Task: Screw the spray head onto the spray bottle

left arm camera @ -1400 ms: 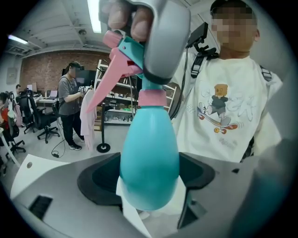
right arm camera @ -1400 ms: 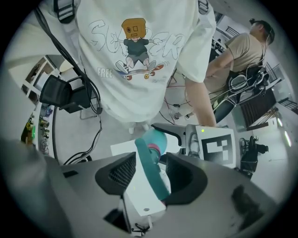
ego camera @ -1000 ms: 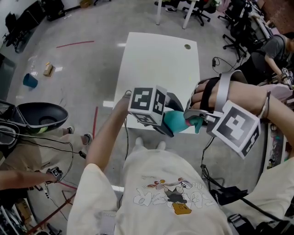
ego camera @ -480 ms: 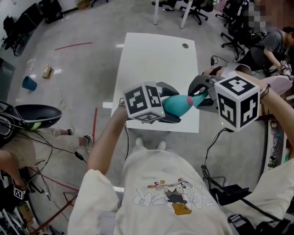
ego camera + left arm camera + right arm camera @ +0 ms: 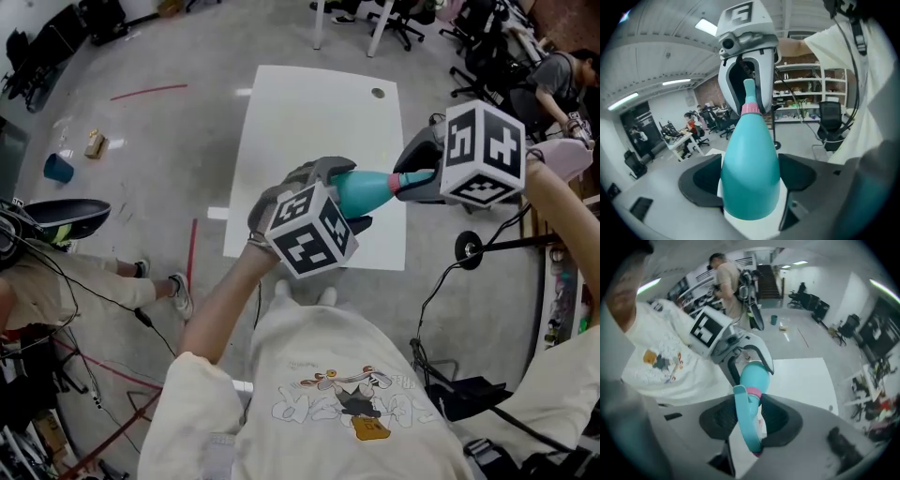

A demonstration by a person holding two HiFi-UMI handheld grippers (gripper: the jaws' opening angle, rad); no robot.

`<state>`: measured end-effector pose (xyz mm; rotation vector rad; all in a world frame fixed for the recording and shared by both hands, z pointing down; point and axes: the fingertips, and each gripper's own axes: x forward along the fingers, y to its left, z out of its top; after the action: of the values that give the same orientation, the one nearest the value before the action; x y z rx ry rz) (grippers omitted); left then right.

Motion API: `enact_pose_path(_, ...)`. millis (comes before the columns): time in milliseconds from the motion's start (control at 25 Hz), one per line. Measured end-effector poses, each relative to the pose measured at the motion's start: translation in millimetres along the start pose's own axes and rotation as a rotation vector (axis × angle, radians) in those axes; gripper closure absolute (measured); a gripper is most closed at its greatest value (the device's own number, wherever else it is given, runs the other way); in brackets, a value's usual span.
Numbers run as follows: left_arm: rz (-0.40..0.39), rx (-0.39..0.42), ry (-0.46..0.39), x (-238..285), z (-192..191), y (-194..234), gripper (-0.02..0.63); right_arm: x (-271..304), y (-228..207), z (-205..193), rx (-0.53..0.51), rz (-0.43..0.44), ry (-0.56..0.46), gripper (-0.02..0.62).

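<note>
Both up over worktop's (image 5: pixel 309 112) near-right corner: left tool (image 5: pixel 339 199) clamped on bottle (image 5: pixel 364 191), right tool (image 5: pixel 412 180) clamped on spray head (image 5: pixel 744 416) at the neck.

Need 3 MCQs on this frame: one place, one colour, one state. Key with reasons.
1. Where is the spray bottle relative to the white table?
A. Lying on it
B. Held in the air, off it
C. Standing upright on it

2. What colour is the collar at the bottle's neck?
A. Pink
B. Yellow
C. Black

3. What state is the right gripper in?
A. Open, nothing between the jaws
B. Shut on the spray head
C. Shut on the bottle's wide base

Key:
1 B: the head view shows it carried between the two grippers, and the left gripper clamps its body clear of the tabletop.
2 A: the left gripper view shows a pink ring above the teal body.
3 B: the right gripper view shows both pads pressing on the teal trigger piece.
</note>
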<state>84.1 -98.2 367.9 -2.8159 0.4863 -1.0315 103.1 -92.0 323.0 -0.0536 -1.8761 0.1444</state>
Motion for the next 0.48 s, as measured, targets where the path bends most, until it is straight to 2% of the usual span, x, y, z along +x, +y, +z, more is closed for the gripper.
enact_pose_path(120, 0.182, 0.029, 0.025, 1.6, 0.6, 18.3, 0.225, -3.9, -11.1, 2.5, 0.287, 0.078, -0.103, 0.465)
enact_pose_path(200, 0.263, 0.041, 0.036, 2.5, -0.1, 26.3, 0.225, -7.2, -15.2, 7.5, 0.428, 0.111, -0.17, 0.465)
enact_pose_path(280, 0.289, 0.036, 0.026, 4.8, -1.2, 30.1, 0.225, -6.0, -21.7, 7.4, 0.484, 0.088, -0.199, 0.463)
enact_pose_path(400, 0.287, 0.012, -0.034, 8.9, 0.5, 31.1, 0.225, -2.3, -32.4, 0.4, 0.484, 0.018, -0.2, 0.457)
enact_pose_path(480, 0.295, 0.008, -0.07, 10.1, 3.2, 34.6, 0.225, -5.1, -34.7, 1.4, 0.473, 0.018, -0.206, 0.406)
